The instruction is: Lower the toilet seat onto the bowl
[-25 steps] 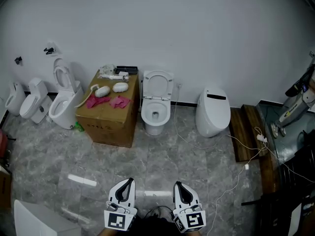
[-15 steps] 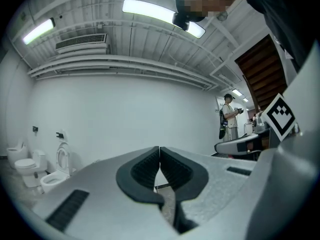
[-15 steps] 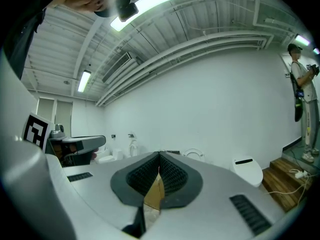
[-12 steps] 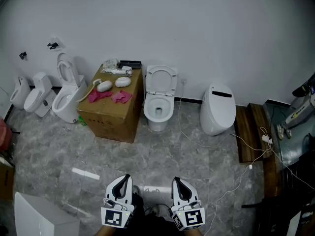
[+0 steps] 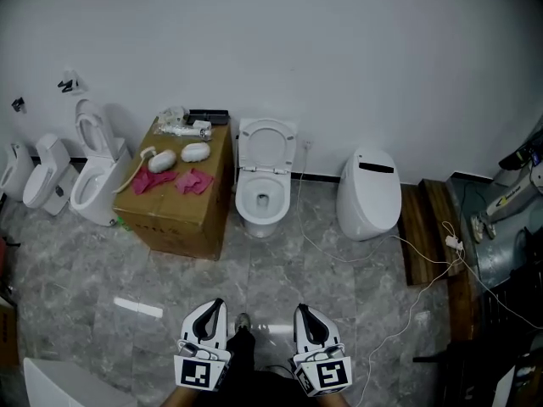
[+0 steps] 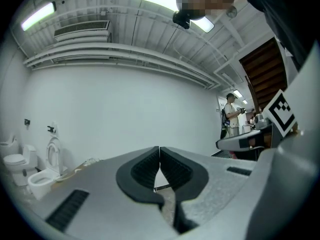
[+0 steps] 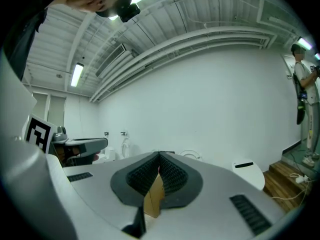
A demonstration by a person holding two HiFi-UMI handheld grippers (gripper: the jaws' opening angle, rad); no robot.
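A white toilet (image 5: 260, 200) stands against the back wall, its seat and lid (image 5: 266, 145) raised upright against the wall. My left gripper (image 5: 217, 305) and right gripper (image 5: 302, 309) sit side by side at the bottom of the head view, well short of the toilet and about two floor tiles from it. Both are shut with nothing between the jaws. In the left gripper view the pads of the left gripper (image 6: 159, 155) meet. The right gripper (image 7: 159, 160) is equally shut, and the raised seat (image 7: 190, 155) peeks just over its jaws.
A cardboard box (image 5: 172, 203) with pink gloves and small items stands left of the toilet. Two more toilets (image 5: 92, 181) are farther left, and a closed white toilet (image 5: 369, 195) is to the right. A wooden step (image 5: 424, 225), cables (image 5: 405, 316) and a white strip (image 5: 139, 308) lie on the floor.
The head view has shifted a little, so the toilets and box sit slightly further left. A shoe now shows between the grippers. Both grippers stay shut and side by side.
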